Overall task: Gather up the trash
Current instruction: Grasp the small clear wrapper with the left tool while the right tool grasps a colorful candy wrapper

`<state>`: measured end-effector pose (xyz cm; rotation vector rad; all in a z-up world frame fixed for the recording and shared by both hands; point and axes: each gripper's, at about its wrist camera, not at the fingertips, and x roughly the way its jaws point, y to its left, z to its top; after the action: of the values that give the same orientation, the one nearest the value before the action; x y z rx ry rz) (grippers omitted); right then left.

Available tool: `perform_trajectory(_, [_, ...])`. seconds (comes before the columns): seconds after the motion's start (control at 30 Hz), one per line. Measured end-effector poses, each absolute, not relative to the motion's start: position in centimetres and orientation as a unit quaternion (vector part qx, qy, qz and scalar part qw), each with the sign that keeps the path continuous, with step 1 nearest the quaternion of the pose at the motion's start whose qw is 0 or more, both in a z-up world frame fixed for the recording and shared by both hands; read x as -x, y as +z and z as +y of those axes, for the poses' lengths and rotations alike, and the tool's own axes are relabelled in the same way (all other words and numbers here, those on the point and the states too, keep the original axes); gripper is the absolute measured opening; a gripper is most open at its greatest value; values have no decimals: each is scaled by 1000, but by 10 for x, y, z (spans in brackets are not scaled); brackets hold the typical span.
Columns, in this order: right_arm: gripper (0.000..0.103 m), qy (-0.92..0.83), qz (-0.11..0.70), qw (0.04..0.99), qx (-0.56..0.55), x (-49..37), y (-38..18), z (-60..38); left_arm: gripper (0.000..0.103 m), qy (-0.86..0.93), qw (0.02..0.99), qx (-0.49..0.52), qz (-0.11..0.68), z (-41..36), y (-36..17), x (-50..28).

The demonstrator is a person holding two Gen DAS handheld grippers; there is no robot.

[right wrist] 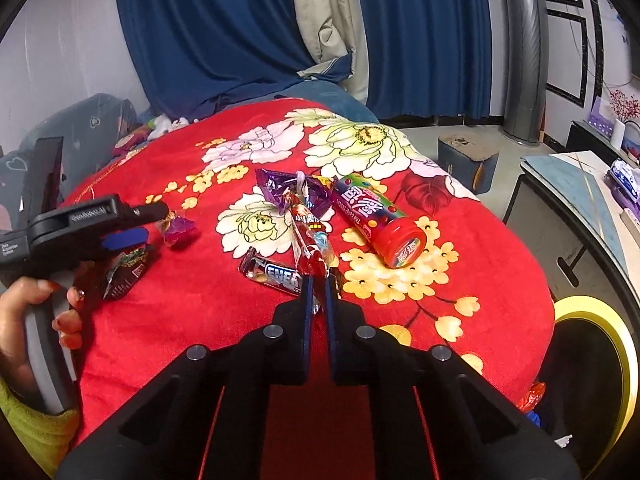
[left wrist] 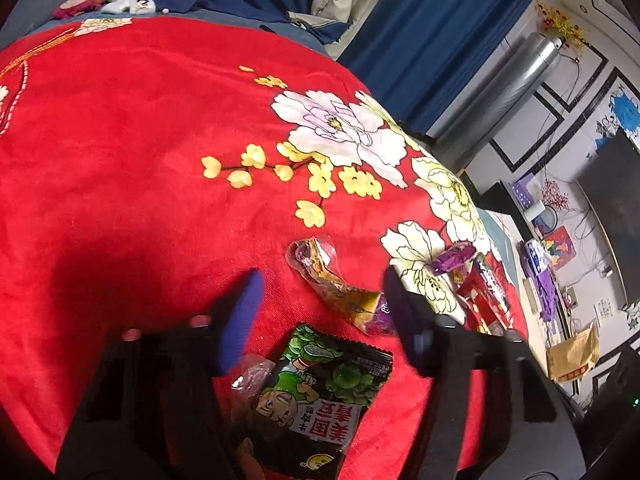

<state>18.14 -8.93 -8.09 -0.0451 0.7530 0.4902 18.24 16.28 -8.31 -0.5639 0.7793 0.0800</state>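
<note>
Trash lies on a red flowered blanket (left wrist: pixel 120 160). My left gripper (left wrist: pixel 322 276) is open, low over the blanket. A green and black snack packet (left wrist: pixel 320 392) and a clear wrapper (left wrist: pixel 252 376) lie between its fingers near their base, with an orange wrapper (left wrist: pixel 332 280) at the tips. No pad presses on any of them. My right gripper (right wrist: pixel 318 280) is shut on the near end of a long red candy wrapper (right wrist: pixel 308 244). Beside it lie a silver wrapper (right wrist: pixel 272 274), a purple wrapper (right wrist: pixel 280 188) and a red tube (right wrist: pixel 380 224). The right wrist view shows the left gripper (right wrist: pixel 156 224) over the green packet (right wrist: pixel 128 268).
A bin with a yellow rim (right wrist: pixel 616 344) stands at the lower right, below the blanket's edge. A small purple and gold wrapper (right wrist: pixel 180 228) lies near the left gripper. Blue curtains (right wrist: pixel 240 40) hang behind the bed. A low table (right wrist: pixel 580 184) with clutter stands to the right.
</note>
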Motion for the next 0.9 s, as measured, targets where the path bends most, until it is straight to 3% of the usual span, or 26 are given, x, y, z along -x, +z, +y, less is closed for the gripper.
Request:
perform_trajectory(0.2, [6,237,353,905,11,-177,-74,-95,21,33,887,257,382,156,-84,-184])
perform_trajectory(0.43, [5,235,344,909,1,-172,-67,-101,13,25,888,253,384,153,-86,-185])
perform_trajectory(0.5, [5,235,342,910,-2,-170,-66,-102,0,26,888,252,384,152,-85,-185])
perform_trajectory(0.9, [3,239,329,913,-13,-161,-59,-109,0,1,902,268,338,150,-67,-175])
